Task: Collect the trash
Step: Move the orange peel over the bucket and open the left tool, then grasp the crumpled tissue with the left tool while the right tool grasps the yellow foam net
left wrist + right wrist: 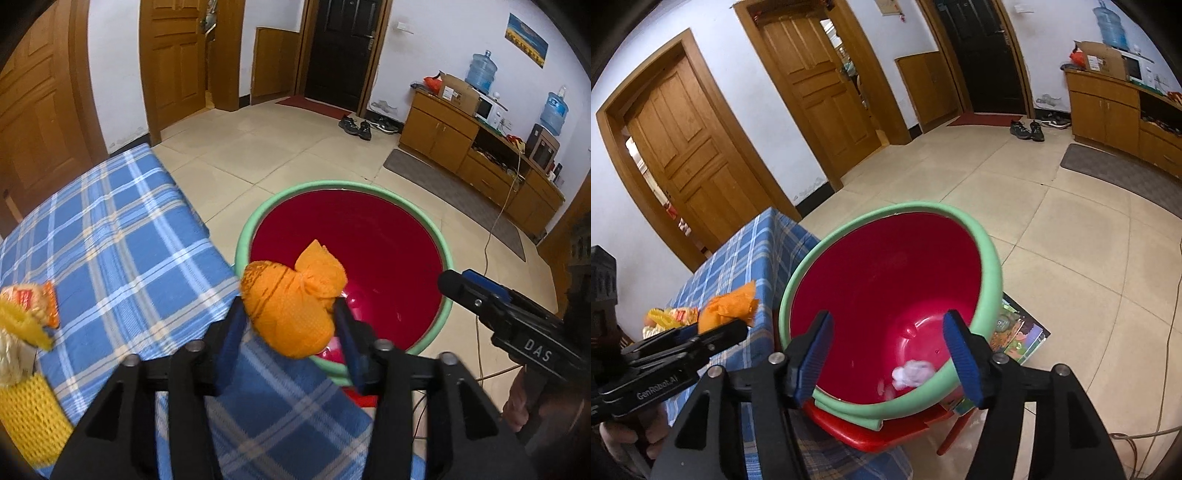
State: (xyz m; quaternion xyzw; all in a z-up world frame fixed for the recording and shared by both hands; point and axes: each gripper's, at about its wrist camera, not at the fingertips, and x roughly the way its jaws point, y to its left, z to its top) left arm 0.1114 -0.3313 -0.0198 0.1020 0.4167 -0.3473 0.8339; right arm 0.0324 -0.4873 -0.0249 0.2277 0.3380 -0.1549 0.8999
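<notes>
Trash first: the orange mesh bundle (pixel 291 314) sits between the fingers of my left gripper (pixel 291 325), at the table's near right corner, just over the green rim of the red basin (pixel 448 266). Both pads seem to touch its sides, though the hold looks loose. My right gripper (pixel 888 350) stands wide with nothing between its fingers, hanging over the basin's mouth.

To do this drop well, I judge I should carry the bundle further right, past the rim and clear over the red hollow, before I part the fingers fully; let go here and it could catch on the rim or roll back onto the blue plaid tablecloth (pixel 122 236).

Inside the basin lies one crumpled white wad (pixel 911 373) on the near side of the bottom; otherwise it looks bare. More wrappers, a yellow mesh piece (pixel 29 413) and an orange packet (pixel 37 299), wait at the table's left.
</notes>
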